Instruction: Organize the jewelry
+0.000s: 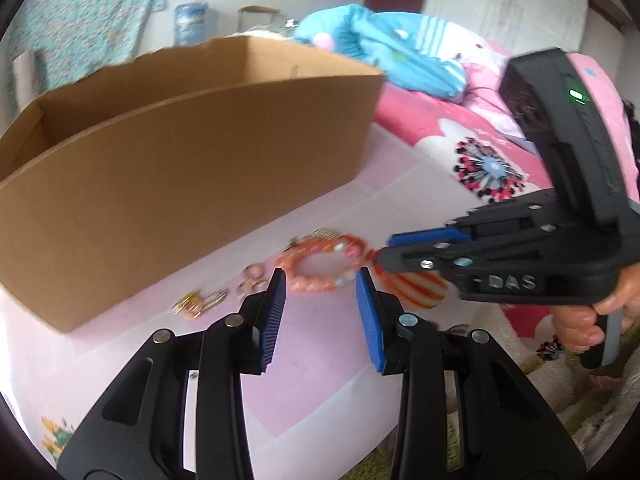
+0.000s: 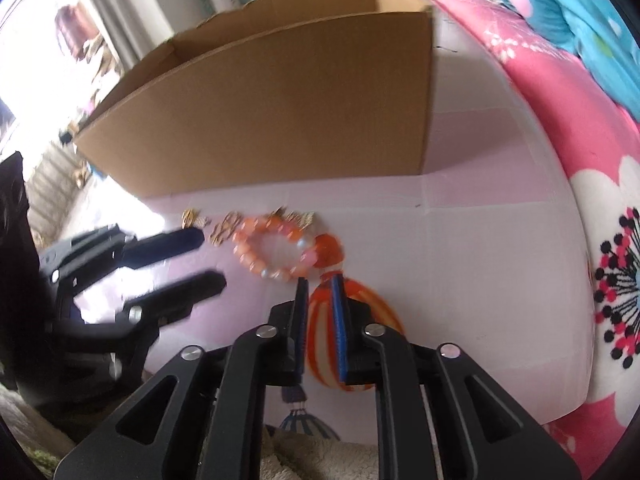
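The box (image 1: 192,160) is plain brown. The sheet (image 2: 480,248) under it is pale pink and white in big squares. The bead bracelet (image 2: 276,248) is orange and pink with a few shiny white beads. A balloon picture (image 2: 356,320) on the sheet has orange and white stripes. The small earrings (image 1: 196,302) are gold. Both grippers are black with blue pads (image 1: 370,312). The blanket (image 2: 560,128) is bright pink with white flowers and black and red dots.
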`<state>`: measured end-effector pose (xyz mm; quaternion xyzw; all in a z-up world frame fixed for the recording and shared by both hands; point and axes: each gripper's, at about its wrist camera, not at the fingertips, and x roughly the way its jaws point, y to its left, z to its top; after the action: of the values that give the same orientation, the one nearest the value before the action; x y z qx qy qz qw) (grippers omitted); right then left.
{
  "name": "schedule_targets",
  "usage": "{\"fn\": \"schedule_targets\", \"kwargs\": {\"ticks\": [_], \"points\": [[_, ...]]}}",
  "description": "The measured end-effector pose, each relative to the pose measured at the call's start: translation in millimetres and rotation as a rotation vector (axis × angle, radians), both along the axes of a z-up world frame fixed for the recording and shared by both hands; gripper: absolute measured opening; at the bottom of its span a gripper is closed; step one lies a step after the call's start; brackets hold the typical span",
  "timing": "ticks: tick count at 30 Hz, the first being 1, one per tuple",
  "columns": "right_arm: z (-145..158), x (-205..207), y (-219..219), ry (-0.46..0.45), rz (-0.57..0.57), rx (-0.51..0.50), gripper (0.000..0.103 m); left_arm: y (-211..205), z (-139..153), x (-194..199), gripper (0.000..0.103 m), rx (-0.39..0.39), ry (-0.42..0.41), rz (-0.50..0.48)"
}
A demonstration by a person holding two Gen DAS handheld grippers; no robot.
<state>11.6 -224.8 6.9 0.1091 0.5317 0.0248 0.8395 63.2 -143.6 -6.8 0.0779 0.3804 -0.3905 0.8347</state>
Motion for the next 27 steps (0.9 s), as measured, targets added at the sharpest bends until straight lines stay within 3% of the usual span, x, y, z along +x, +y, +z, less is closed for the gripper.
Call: {"fn": "schedule_targets", "kwargs": {"ticks": [3, 6, 9, 11, 13, 16, 18, 27], "points": [[0.4, -1.8, -11.9, -0.016, -0.041, 0.034, 0.021, -18.6, -0.3, -1.5, 0.035, 0.037, -0.032, -0.050], [2.1, -6.5, -19.3, -0.026, -0.063, 0.054, 0.022, -39.2, -7.2, -0.6, 0.035, 0.122, -0.068, -0.076], [-2.3, -7.0, -32.2, -0.040, -0.078, 0.070, 0.022, -51.2, -18.8, 5.2, 0.034, 0.213, -0.049, -0.076], [-7.9, -5.3, -31.9, -0.048, -0.092, 0.083, 0.022, -52.2, -20.0, 5.9, 0.025, 0.221, -0.047, -0.076], [-10.7, -7.2, -38.4, -0.054, -0.109, 0.100, 0.022, -52.9, -19.8, 4.4, 0.009, 0.238, -0.051, -0.086], [-14.9, -9.2, -46.5, -0.064, -0.130, 0.129, 0.022, -53.9, -18.8, 2.2, 0.008, 0.263, -0.076, -0.091], [-16.3, -10.5, -49.5, -0.071, -0.138, 0.144, 0.022, -51.7, -12.1, 1.7, 0.008, 0.244, -0.084, -0.090], [-16.3, -18.7, -54.7, -0.104, -0.153, 0.184, 0.022, -26.4, 43.0, 10.7, 0.008, 0.019, -0.033, -0.046]]}}
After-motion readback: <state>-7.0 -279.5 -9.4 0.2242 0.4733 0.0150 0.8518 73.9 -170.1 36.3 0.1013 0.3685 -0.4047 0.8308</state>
